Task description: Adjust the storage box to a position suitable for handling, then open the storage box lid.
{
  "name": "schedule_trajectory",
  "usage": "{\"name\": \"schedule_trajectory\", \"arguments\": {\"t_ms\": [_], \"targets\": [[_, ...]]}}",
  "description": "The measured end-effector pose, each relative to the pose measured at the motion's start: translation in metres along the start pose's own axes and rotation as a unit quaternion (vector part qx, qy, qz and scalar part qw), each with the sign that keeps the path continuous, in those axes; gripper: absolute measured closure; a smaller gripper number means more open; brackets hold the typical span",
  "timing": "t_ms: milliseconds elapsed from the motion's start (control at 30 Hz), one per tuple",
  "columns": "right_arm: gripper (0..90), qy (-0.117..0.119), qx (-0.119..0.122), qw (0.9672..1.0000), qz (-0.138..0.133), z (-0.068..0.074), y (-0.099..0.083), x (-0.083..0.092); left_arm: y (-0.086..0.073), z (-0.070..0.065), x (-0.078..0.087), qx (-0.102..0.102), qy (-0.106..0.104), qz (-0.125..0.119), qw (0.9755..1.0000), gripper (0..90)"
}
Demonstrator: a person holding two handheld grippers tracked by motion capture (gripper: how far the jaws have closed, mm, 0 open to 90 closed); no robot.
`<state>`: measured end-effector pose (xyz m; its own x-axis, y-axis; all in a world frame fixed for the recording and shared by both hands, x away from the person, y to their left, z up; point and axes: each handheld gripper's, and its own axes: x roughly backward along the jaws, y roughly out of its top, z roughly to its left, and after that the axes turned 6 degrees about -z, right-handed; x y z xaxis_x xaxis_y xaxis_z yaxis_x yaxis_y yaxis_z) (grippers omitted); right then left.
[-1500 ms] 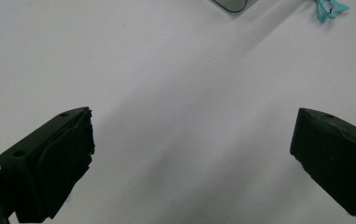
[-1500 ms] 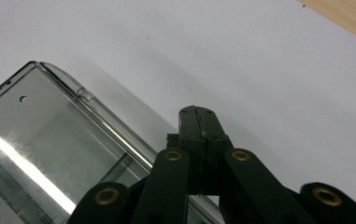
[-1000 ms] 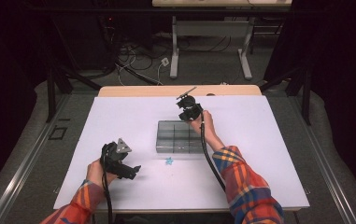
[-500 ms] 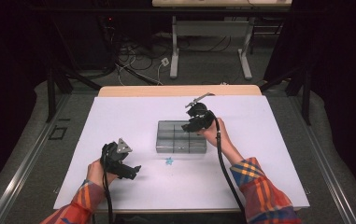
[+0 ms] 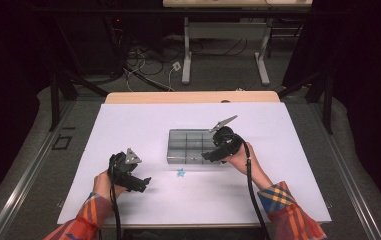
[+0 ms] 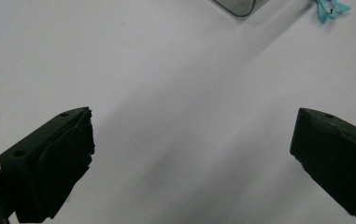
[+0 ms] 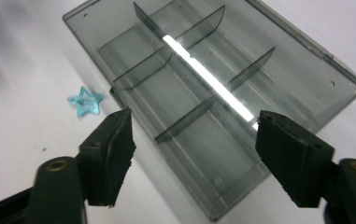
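Note:
A grey see-through compartment box [image 5: 185, 160] lies in the middle of the white table, with thin dividers inside [image 7: 316, 51]. A small blue star-shaped clip [image 5: 181, 172] [image 7: 85, 101] lies on the table just in front of the box. My right gripper [image 5: 205, 156] [image 7: 194, 149] hovers over the box's near right end, pointing left. Its jaws have just been opening, and no thing is held between them. My left gripper [image 5: 145, 182] [image 6: 189, 154] rests at the front left, wide open over bare table, with the star clip [image 6: 331, 8] and a corner of the box [image 6: 241, 5] farther off.
The white table top [image 5: 128, 125] spreads wide around the box, with a wooden strip [image 5: 188, 97] along its far edge. Beyond it stand desk legs and cables on the floor. A cable trails from each gripper toward the person.
The right hand has come from the box's far side toward its near right end, and its jaws have opened. The left hand has stayed where it was.

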<state>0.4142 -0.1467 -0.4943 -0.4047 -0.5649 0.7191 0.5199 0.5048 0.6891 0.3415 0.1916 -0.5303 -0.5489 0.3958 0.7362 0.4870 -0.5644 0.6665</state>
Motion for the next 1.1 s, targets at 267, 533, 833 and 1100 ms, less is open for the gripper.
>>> {"name": "schedule_trajectory", "arguments": {"t_ms": [267, 533, 833, 1100], "targets": [[11.9, 0.016, 0.004, 0.9996, -0.023, 0.007, -0.019, 0.016, -0.001, 0.0, 0.0, 0.003, -0.002, -0.004, 1.0, 0.0], [0.0, 0.038, 0.005, 0.999, -0.023, 0.015, -0.034, 0.025, -0.001, 0.001, 0.0, -0.001, 0.0, 0.0, 1.0, 0.0], [0.0, 0.051, -0.002, 0.9982, -0.032, 0.019, -0.058, 0.026, -0.001, 0.0, 0.002, 0.0, -0.002, -0.003, 1.0, 0.0], [0.0, 0.063, 0.001, 0.9975, -0.032, 0.031, -0.068, 0.023, 0.0, -0.001, 0.003, 0.002, 0.0, -0.008, 1.0, 0.0]]}}
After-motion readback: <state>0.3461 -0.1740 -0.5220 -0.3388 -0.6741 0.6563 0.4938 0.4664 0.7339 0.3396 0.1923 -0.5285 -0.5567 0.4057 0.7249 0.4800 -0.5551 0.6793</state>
